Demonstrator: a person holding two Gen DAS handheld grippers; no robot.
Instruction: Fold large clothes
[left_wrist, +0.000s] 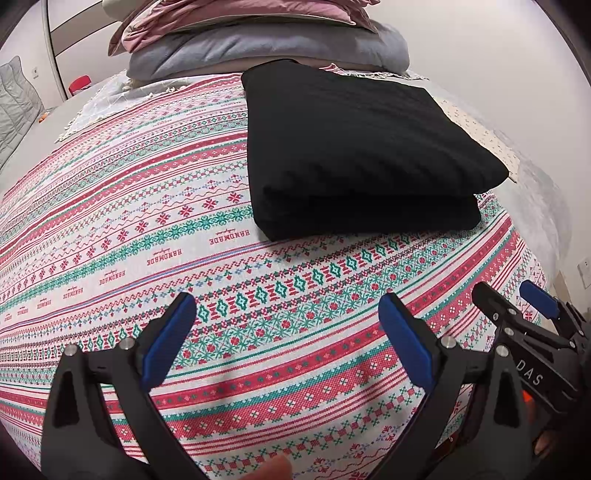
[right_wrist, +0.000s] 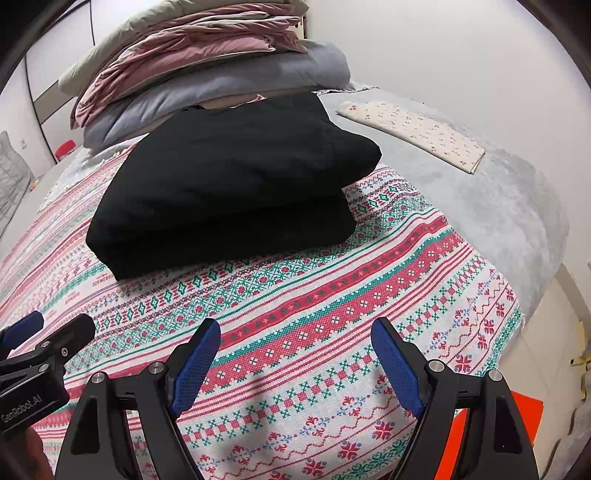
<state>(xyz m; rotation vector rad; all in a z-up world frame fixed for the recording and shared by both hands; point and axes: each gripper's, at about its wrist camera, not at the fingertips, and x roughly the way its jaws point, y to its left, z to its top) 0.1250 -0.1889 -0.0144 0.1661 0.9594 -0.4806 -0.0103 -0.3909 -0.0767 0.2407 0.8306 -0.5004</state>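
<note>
A folded black garment (left_wrist: 354, 155) lies flat on a patterned red, green and white blanket (left_wrist: 147, 229) spread over a bed, set toward the far side of the blanket, with its layered folded edge facing the near side. Behind it, at the far end of the bed, rises a stack of folded bedding (right_wrist: 207, 66) in grey, pink and beige. To the right of the garment, on the pale grey bed cover (right_wrist: 480, 206), rests a small folded cloth printed with cherries (right_wrist: 413, 133), well apart from the blanket's right edge. The left claw (left_wrist: 288, 332) hovers over the near part of the blanket with its blue pads (left_wrist: 170, 339) spread wide and nothing between them. The right claw (right_wrist: 295, 362) hangs just beside it, likewise spread and empty, clear of the garment.
</note>
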